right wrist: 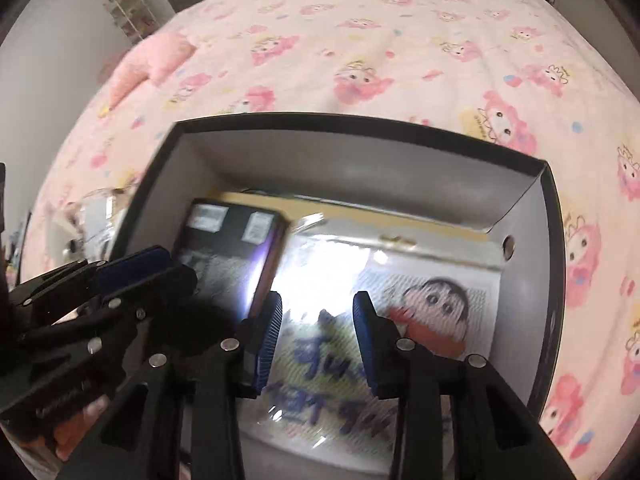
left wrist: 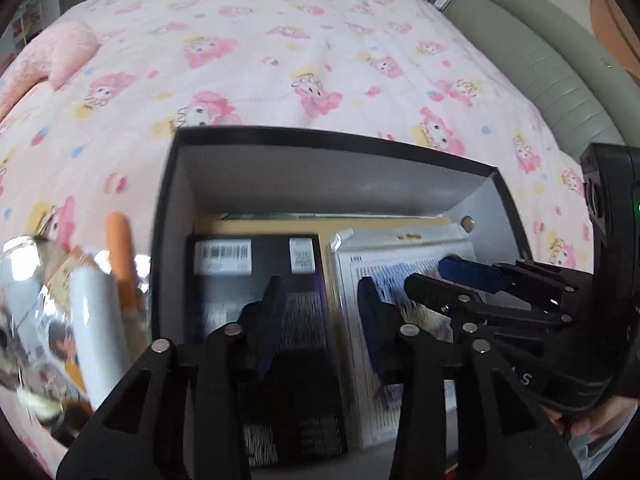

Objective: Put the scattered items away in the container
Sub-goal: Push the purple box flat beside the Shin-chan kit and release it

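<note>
Over the black box (left wrist: 168, 208) on the bed, both my left gripper (left wrist: 320, 312) and right gripper (right wrist: 316, 336) hang part-open and empty, while the stiff, likely slippery white tube (left wrist: 98, 328) lies outside its left wall, best pinched mid-body.

Open black box (right wrist: 554, 264) on the bed holds a dark carton (right wrist: 228, 248) beside a cartoon-printed packet (right wrist: 436, 304)

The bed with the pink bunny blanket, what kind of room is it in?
Probably a bedroom: a bed under a pink cartoon quilt, a padded headboard along its edge, and a fluffy pink pillow.
</note>
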Demonstrator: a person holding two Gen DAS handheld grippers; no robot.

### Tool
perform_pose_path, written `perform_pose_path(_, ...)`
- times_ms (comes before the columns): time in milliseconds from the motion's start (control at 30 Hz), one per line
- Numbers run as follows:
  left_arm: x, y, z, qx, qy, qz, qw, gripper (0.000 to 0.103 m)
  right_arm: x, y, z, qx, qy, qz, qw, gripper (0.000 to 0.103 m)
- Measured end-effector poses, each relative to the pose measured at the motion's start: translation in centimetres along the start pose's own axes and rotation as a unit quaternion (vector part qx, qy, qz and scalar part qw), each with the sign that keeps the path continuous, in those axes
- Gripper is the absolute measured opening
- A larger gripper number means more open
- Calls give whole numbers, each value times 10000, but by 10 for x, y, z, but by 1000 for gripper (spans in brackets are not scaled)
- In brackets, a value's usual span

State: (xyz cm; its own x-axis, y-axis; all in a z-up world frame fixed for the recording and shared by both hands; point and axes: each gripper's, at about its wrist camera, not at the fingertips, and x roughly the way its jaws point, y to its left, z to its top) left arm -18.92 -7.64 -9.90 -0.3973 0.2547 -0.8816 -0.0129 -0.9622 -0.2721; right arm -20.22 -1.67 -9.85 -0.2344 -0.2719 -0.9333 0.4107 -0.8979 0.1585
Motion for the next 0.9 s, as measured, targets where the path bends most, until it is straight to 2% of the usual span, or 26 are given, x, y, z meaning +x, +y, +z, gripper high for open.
perform_pose_path(33,10,1,8,5,70,86,9999,42,4,-22,6,91,35,-72,9999,33)
perform_pose_path(100,28,5,22,-41,232,287,9993,42,13,-40,15,283,44,-201,9994,33)
perform_pose_path(200,46,14,34,-147,348,255,9990,41,26,-54,21,400,91,-113,9991,33)
perform_pose_path(467,64,14,32,-109,471,224,9986,42,31,-56,20,172,47,-86,9998,45)
perform_pose_path(667,54,17,27,-141,361,-63,9992,42,33,-49,16,12,105,15,9999,54)
perform_pose_path(733,44,18,22,-198,250,-241,9992,42,30,-49,12,1,110,80,9999,54)
perform_pose_path(833,26,23,15,-352,71,-758,9965,42,19,-57,3,328,-10,367,9988,54)
perform_pose_path(900,22,23,9,-400,197,-1165,9922,42,10,-63,-6,494,-58,403,9980,54)
